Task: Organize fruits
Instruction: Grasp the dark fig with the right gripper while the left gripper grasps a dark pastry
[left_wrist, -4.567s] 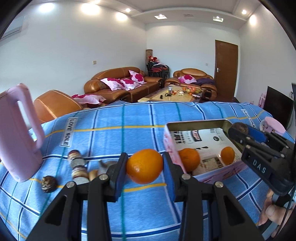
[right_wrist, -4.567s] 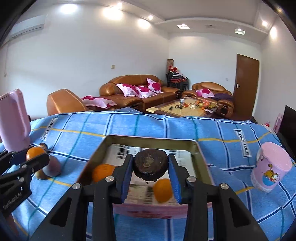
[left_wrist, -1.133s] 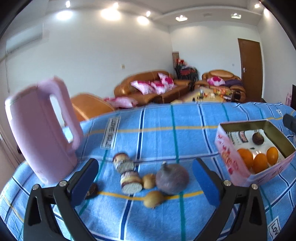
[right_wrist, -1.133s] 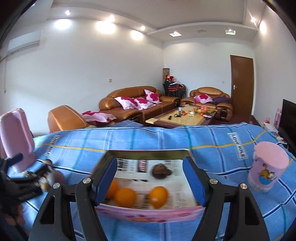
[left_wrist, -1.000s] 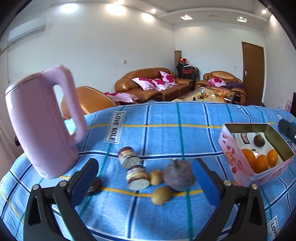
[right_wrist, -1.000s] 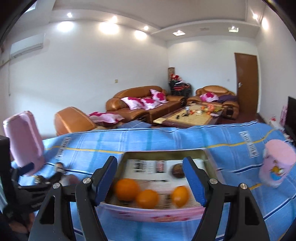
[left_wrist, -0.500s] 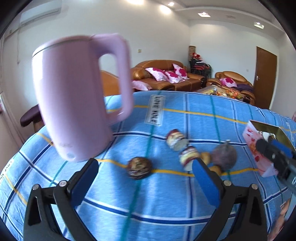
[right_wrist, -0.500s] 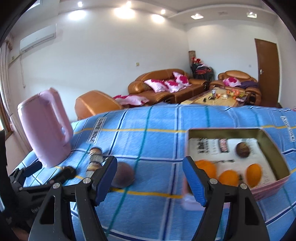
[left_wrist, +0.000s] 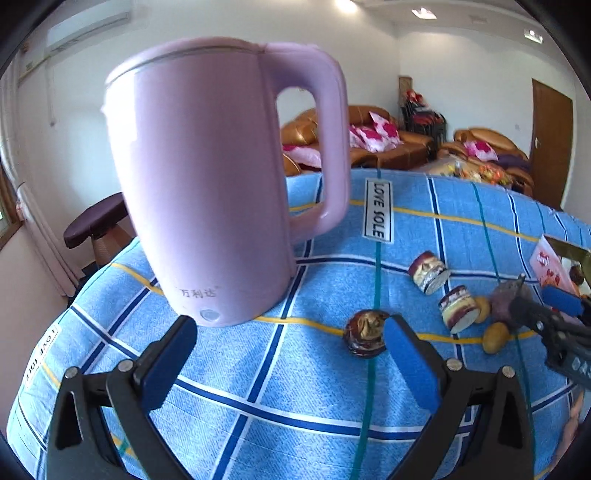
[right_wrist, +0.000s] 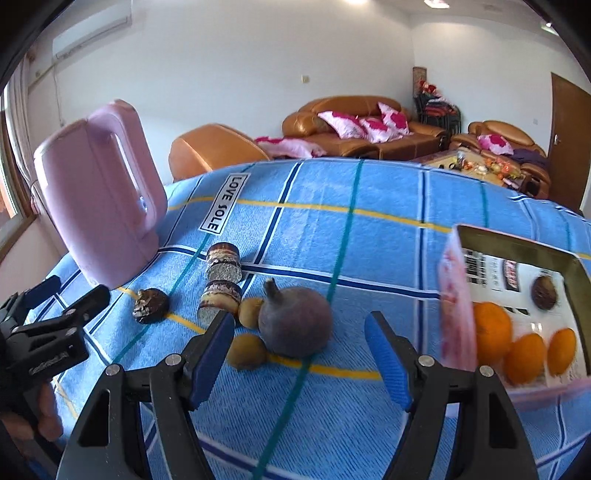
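Two grippers, both with jaws wide apart and holding nothing. Left gripper (left_wrist: 291, 343) low over the blue checked cloth (left_wrist: 258, 373) on the counter; its right pad sits just beside a dark wrinkled fruit (left_wrist: 364, 333), contact not discernible. Pink kettle (left_wrist: 214, 184) upright directly ahead of it. Right gripper (right_wrist: 299, 336) points at a large purple round fruit (right_wrist: 294, 321), which lies ahead of the gap between the pads. Two small brown fruits (right_wrist: 246, 355) touch or nearly touch the purple one on its left. Beyond them, two cut striped cylinders (right_wrist: 221, 280) lie on their sides. Further right, the pink box (right_wrist: 456, 306) holds three oranges (right_wrist: 491, 332) near its front and one dark fruit (right_wrist: 543, 292) behind them.
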